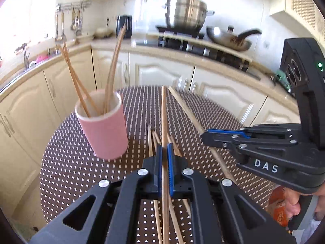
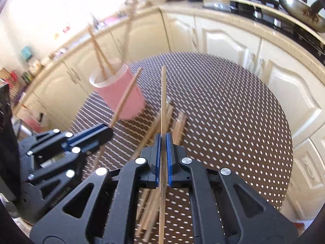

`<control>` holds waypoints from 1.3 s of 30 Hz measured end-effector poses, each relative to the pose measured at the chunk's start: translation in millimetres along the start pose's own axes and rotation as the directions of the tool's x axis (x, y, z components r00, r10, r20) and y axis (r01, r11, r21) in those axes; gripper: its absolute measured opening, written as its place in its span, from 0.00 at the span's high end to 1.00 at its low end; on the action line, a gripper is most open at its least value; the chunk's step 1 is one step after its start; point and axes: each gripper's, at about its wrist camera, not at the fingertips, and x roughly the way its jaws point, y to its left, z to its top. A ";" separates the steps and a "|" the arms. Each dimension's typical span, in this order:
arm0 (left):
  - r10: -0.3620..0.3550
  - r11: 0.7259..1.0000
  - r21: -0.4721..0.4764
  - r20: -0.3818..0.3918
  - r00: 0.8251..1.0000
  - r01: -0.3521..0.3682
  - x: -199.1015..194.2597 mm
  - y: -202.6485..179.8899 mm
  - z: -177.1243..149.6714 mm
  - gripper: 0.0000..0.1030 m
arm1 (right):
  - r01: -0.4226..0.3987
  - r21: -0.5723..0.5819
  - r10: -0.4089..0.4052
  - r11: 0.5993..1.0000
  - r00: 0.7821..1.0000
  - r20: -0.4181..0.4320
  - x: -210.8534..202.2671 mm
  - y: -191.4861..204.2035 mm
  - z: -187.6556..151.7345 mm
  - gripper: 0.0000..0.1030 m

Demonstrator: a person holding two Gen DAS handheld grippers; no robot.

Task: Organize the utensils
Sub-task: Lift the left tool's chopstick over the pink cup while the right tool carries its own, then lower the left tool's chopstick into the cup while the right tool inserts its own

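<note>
Left gripper [image 1: 164,152] fills the near field of its own view, blue pads pinched on one chopstick [image 1: 163,113] that runs forward between them. Right gripper [image 2: 163,142] likewise clamps its own chopstick [image 2: 163,101], held straight along the fingers. Each gripper also shows in the other's view, off to the side.

Pink cup [image 1: 104,130] stands upright on the dotted table [image 1: 67,162], ahead and left of the left gripper, with about four chopsticks already leaning inside. Loose pile of chopsticks [image 2: 174,122] lies on the table under and just beyond both grippers.

Judged step: both sticks lifted, next goes the drop into the cup.

Risks:
- Right view is motion-blurred, so that gripper looks to be moving fast; a long stick could swing into the leaning sticks or the cup rim and tip the cup.
- Two grippers close together and heading for one small opening could collide or cross sticks.
- Each stick is held partway along its length; it may pivot in the pads and miss the cup.
</note>
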 end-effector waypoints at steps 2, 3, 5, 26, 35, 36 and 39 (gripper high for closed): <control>-0.017 1.000 -0.008 0.050 0.999 0.017 -11.6 0.5 9.8 0.95 | -0.032 -0.002 0.032 0.999 0.998 0.061 -13.5 7.4 6.3 0.94; -0.021 1.000 -0.010 0.084 0.996 0.022 -19.0 0.6 13.6 0.95 | -0.044 -0.002 0.044 0.999 0.995 0.088 -18.1 13.9 8.9 0.94; -0.027 0.999 -0.018 0.159 0.987 0.030 -32.1 6.0 23.1 0.95 | -0.075 -0.006 0.075 0.997 0.985 0.155 -26.7 20.4 16.9 0.94; 0.098 0.991 -0.130 0.638 0.763 -0.019 -25.8 85.4 87.5 0.95 | -0.156 -0.068 0.166 0.985 0.796 0.582 16.4 74.3 107.1 0.94; 0.137 0.985 -0.170 0.643 0.753 -0.034 14.6 107.8 97.9 0.95 | -0.128 -0.079 0.149 0.989 0.745 0.650 44.2 74.5 119.1 0.94; 0.132 0.985 -0.172 0.638 0.759 -0.027 18.5 109.3 97.1 0.95 | -0.128 -0.081 0.150 0.988 0.746 0.649 46.7 73.6 119.3 0.94; 0.140 0.985 -0.170 0.636 0.759 -0.039 26.5 110.1 94.8 0.95 | -0.119 -0.088 0.147 0.989 0.747 0.648 53.0 71.0 118.2 0.94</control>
